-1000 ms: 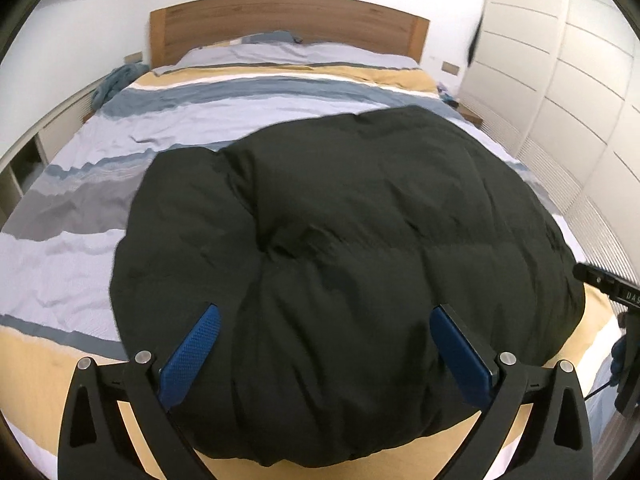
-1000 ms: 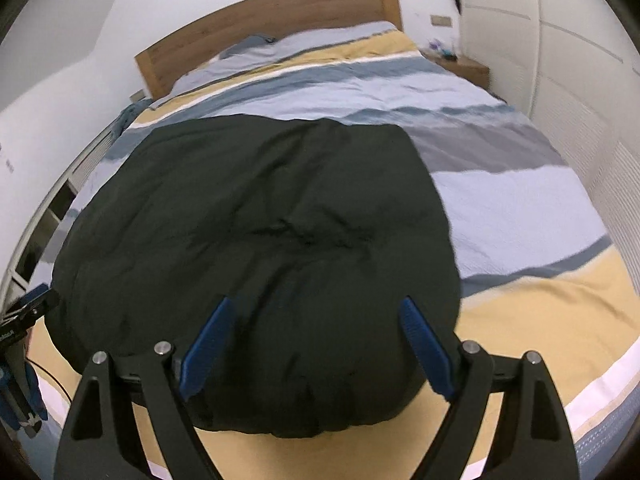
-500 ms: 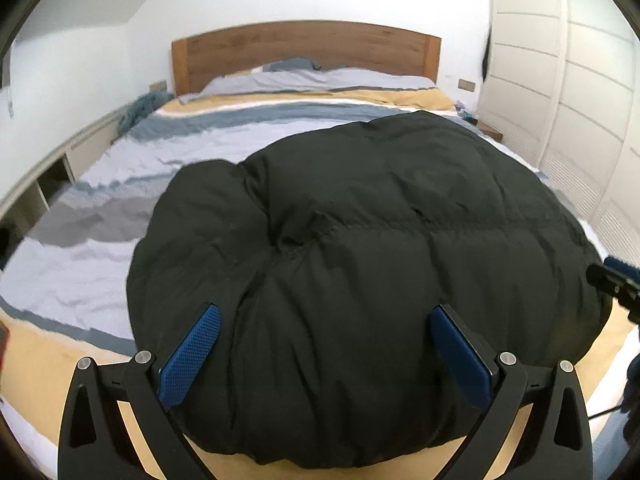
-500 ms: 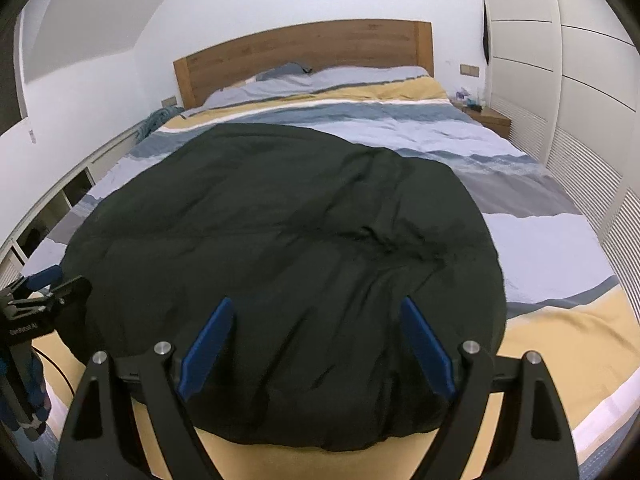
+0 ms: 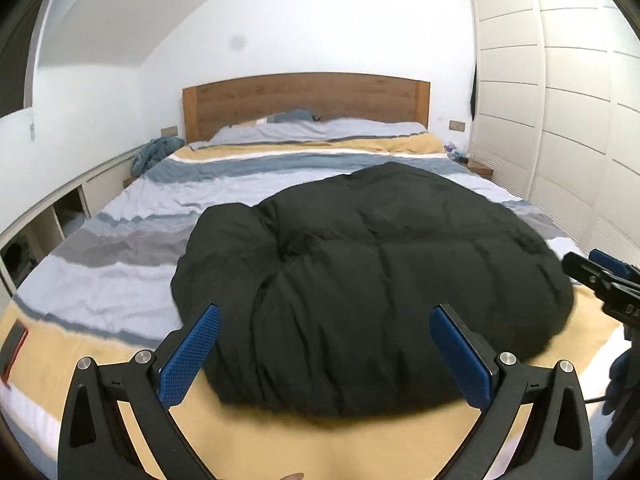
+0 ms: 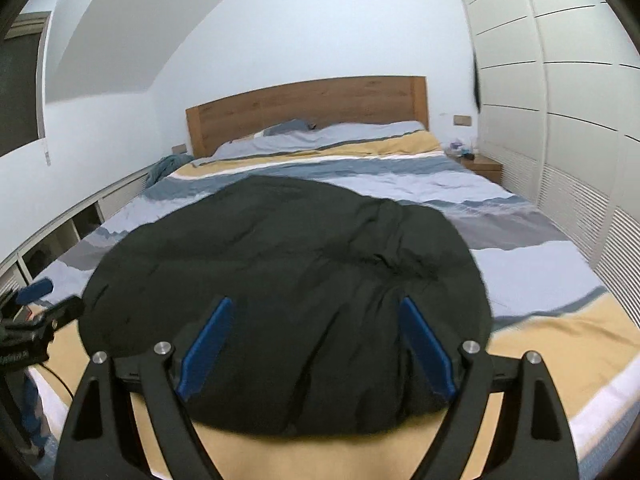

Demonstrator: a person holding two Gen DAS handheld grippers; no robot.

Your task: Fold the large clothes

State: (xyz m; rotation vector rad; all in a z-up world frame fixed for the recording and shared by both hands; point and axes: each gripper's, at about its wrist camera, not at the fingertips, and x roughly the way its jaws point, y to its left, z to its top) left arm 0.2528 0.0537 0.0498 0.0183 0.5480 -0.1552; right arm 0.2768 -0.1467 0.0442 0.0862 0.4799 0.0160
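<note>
1. Setting: bedroom in a home.
2. Double bed [image 5: 120,280] fills the floor; striped cover in grey, blue, yellow and white.
3. Wooden headboard [image 5: 304,100] against the far white wall; pillows [image 5: 320,128] at the head edge.
4. White panelled wardrobe doors [image 5: 560,140] along the right side, louvred lower sections.
5. Low white shelf unit [image 5: 48,224] along the left side.
6. Small wooden bedside table [image 6: 482,166] at the far right corner of the bed.
7. Sloped ceiling section upper left.
</note>
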